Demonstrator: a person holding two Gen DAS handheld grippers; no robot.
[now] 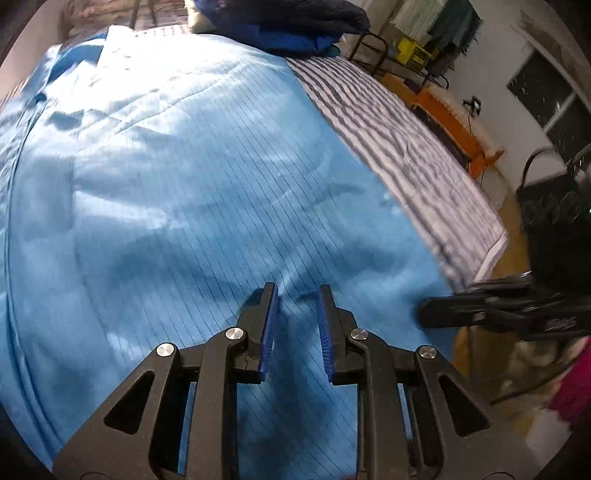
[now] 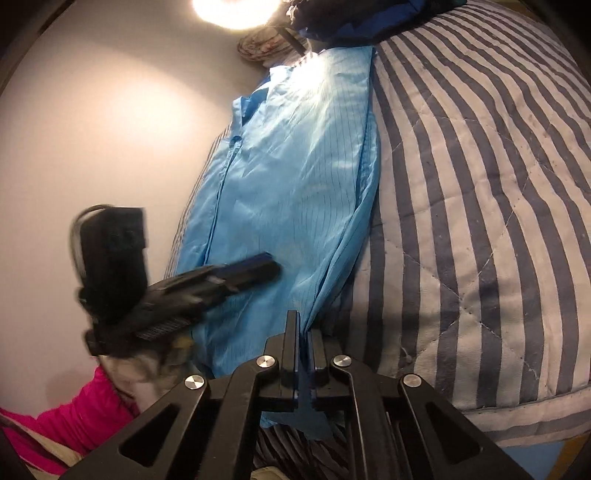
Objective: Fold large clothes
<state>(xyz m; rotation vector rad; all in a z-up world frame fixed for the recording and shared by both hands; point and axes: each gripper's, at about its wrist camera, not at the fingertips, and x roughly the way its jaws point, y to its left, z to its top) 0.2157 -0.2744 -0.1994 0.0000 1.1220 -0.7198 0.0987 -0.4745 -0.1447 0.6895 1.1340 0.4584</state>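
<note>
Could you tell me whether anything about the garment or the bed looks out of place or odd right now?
Nothing looks damaged. The blue garment lies mostly flat on the striped quilt, with only its near right edge bunched where the right gripper pinches it. The left gripper is slightly open over the cloth.

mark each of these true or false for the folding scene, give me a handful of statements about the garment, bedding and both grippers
1. The right gripper is shut on the blue garment. True.
2. The left gripper pinches a fold of cloth. False: its jaws stand apart over the garment, pads clear of it.
3. The garment lies on a striped quilt. True.
4. The garment is red and checked. False: it is light blue with thin dark lines.
5. Dark bedding is piled at the far end. True.
</note>
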